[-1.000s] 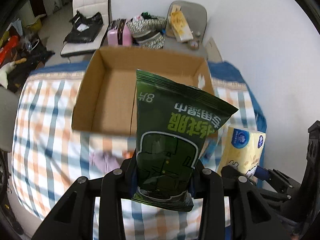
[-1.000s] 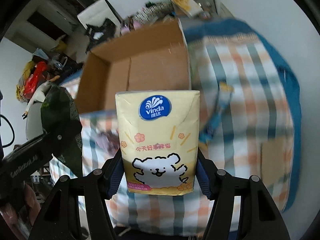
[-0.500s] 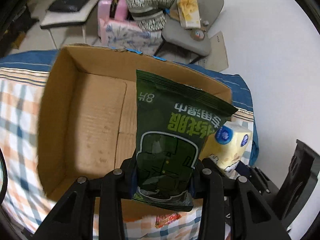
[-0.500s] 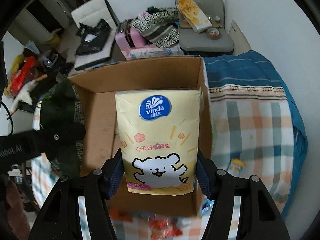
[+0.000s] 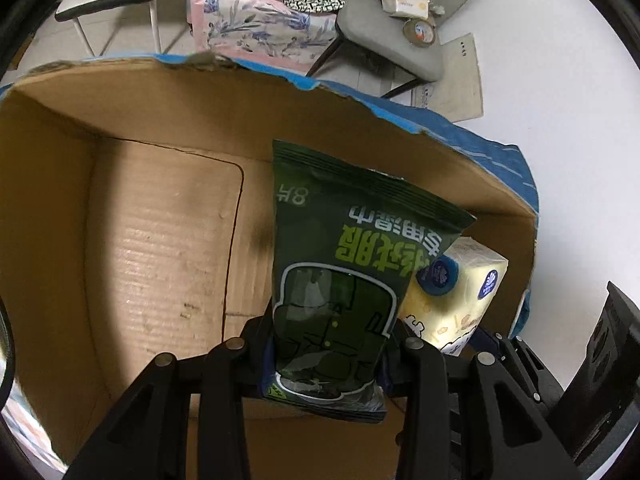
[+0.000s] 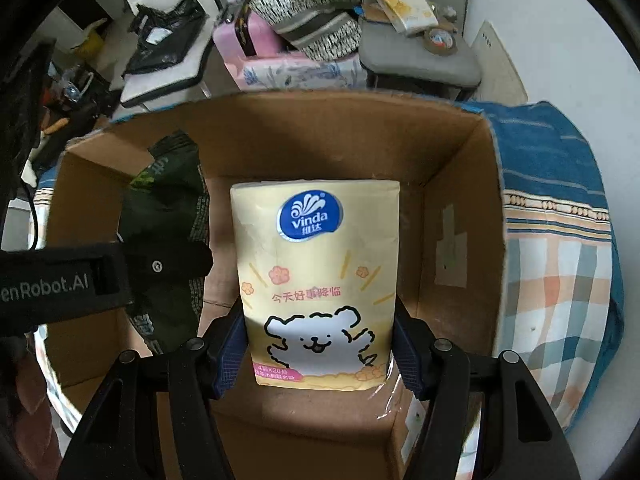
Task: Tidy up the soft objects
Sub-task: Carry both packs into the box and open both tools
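Both claws had moved from over the bed into the cardboard box: the left claw clamped the green packet, the right claw the tissue pack (near the box's right wall), ready for release.

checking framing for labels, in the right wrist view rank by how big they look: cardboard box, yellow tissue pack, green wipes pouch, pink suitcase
1. Brown cardboard box
2. Yellow Vinda tissue pack, though it is nearest the camera
3. Dark green wipes pouch, partly hidden by the left gripper
4. Pink suitcase, far behind

Wipes pack left of tissue pack, both over box
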The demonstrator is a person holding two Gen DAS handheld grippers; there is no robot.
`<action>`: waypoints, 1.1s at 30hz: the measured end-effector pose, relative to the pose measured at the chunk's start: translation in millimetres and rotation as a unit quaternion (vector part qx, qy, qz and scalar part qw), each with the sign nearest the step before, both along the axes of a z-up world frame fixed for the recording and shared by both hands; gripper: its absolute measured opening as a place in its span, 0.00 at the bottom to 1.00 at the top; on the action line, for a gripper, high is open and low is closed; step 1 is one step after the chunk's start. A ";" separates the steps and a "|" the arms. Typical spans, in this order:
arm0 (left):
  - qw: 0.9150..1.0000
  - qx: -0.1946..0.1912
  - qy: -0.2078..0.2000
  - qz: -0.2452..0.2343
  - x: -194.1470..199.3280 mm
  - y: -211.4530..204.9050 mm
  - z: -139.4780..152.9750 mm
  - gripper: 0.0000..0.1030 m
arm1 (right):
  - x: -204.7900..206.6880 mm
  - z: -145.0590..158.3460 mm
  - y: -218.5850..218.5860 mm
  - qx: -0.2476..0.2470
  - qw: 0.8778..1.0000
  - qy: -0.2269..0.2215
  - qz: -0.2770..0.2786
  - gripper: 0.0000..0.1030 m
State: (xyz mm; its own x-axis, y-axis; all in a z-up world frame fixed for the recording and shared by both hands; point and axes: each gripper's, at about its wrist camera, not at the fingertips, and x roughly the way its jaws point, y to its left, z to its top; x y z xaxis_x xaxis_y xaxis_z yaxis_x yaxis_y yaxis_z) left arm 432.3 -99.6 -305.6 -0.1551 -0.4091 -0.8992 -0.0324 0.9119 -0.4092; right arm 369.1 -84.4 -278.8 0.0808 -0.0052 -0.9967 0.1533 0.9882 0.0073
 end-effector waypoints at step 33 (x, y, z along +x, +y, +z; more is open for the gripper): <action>0.964 0.170 -0.202 -0.040 -97.7 41.1 89.5 0.96 | -90.3 71.8 25.6 -0.030 0.997 -0.068 -0.013 1.00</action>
